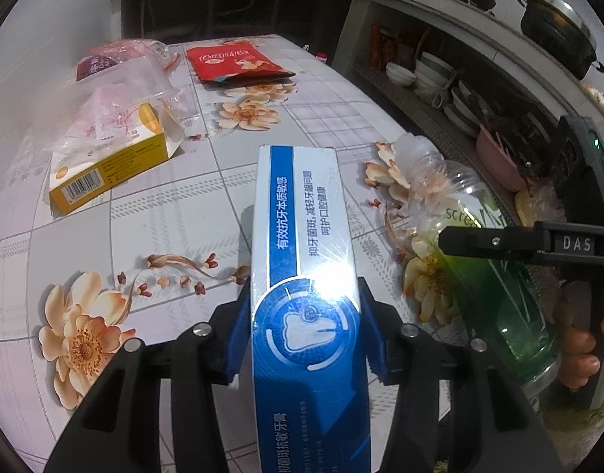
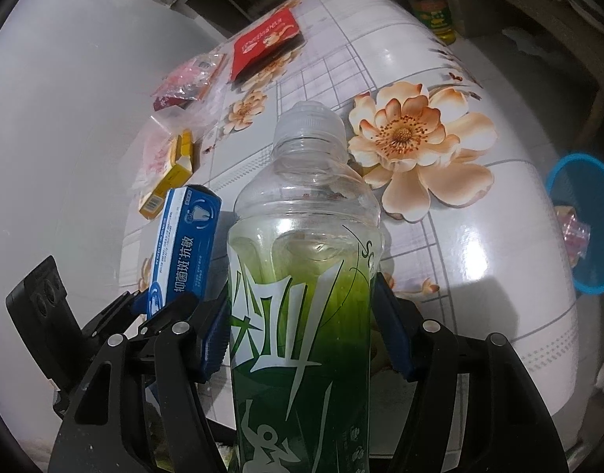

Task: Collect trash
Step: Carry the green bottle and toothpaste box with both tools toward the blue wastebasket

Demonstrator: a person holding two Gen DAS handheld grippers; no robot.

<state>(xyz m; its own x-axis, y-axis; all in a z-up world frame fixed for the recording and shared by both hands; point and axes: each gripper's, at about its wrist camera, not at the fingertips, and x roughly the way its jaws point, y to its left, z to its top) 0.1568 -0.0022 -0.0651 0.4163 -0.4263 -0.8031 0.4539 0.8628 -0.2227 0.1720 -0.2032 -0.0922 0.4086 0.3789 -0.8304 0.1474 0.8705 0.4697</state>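
My left gripper (image 1: 303, 323) is shut on a blue and white toothpaste box (image 1: 302, 244), held above the flowered table (image 1: 164, 213). The box also shows in the right wrist view (image 2: 183, 244). My right gripper (image 2: 302, 339) is shut on an empty clear bottle with a green label (image 2: 302, 276); the bottle shows at the right of the left wrist view (image 1: 471, 244). On the table lie a yellow box in clear plastic (image 1: 112, 149), a red packet (image 1: 235, 63) and a pink wrapper (image 1: 116, 55).
A blue waste bin (image 2: 589, 220) with some wrappers inside stands on the floor beyond the table's right edge. A bottle of oil (image 2: 432, 8) stands past the far edge. Shelves with bowls (image 1: 432, 75) and pots (image 1: 558, 27) line the wall.
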